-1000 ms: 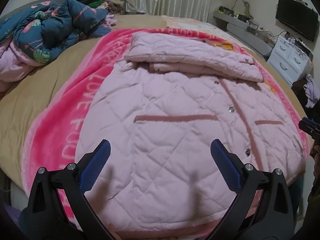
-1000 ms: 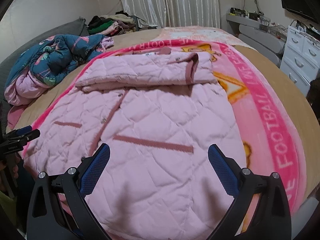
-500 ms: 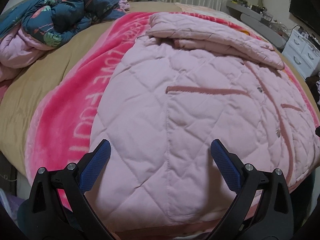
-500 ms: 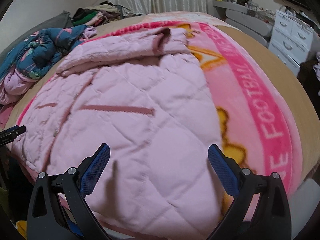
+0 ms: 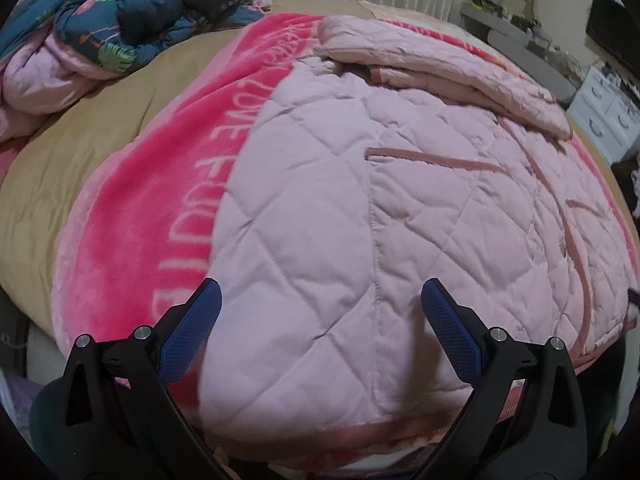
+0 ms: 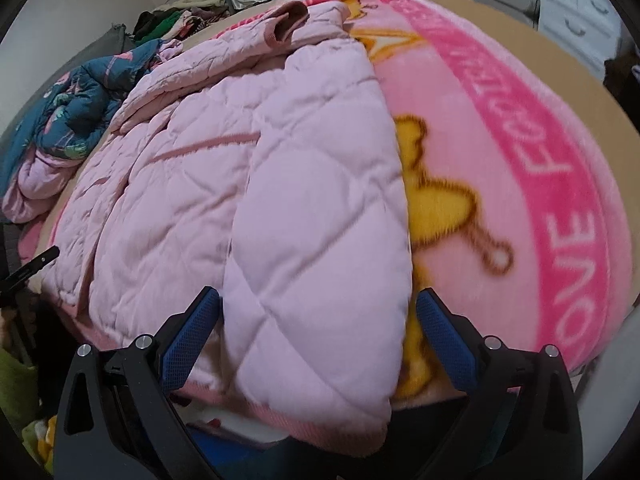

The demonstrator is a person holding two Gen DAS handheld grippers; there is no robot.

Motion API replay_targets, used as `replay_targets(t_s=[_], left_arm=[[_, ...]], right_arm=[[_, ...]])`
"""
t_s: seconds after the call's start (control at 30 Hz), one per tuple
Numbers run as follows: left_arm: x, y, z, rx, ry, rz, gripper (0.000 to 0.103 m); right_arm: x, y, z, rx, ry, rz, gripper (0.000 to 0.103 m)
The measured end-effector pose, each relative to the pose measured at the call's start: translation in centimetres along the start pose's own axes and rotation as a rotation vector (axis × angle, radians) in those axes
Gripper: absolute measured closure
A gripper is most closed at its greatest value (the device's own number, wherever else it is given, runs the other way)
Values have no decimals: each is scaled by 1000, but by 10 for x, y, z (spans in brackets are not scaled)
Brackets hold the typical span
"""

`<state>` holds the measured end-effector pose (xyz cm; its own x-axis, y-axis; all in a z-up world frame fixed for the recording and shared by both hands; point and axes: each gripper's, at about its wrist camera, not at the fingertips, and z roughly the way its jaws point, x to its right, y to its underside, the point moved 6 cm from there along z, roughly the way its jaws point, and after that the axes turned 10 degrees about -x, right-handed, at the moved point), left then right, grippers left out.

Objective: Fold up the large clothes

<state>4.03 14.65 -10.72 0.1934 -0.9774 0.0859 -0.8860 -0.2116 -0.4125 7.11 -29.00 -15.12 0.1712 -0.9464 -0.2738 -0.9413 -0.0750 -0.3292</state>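
The pale pink quilted padded jacket (image 5: 360, 208) looks soft and bulky, so the wide-apart left gripper (image 5: 320, 320) and right gripper (image 6: 318, 322) should pinch its ribbed bottom hem (image 6: 320, 432)

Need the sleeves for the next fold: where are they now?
Both views show the sleeves folded across the far, top end of the jacket, on the pink blanket.

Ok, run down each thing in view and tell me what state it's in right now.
Pink quilted jacket: spread flat on the blanket, sleeves folded across the top.
Pink blanket: laid out under the jacket.
Blue floral quilt: bunched up.
Left gripper: open, at the hem.
Right gripper: open, straddling the hem corner.
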Motion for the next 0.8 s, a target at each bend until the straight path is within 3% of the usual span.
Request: replay_targets(t_s=[0.27,0.4,0.47,0.53,0.63,0.8], left_arm=[[-20,16,2,-58,47,-55,9],[-22,23,8,-89,66,-61,9],[-23,24,10,-94,65,-67,9],[-21,24,12,-99,62,-60,9],[-19,25,15,-113,73,-58,9],[-12,23,19,-108,84,-43,9]], right_arm=[[-3,29,5,-47,-97,2,6],[-7,39,6,-37,-175,39,29],[-9,40,1,-18,-208,46,46],[-11,38,-9,16,-261,56,73],[-17,29,-24,56,-279,36,85],[-34,10,-48,117,-305,-34,86]])
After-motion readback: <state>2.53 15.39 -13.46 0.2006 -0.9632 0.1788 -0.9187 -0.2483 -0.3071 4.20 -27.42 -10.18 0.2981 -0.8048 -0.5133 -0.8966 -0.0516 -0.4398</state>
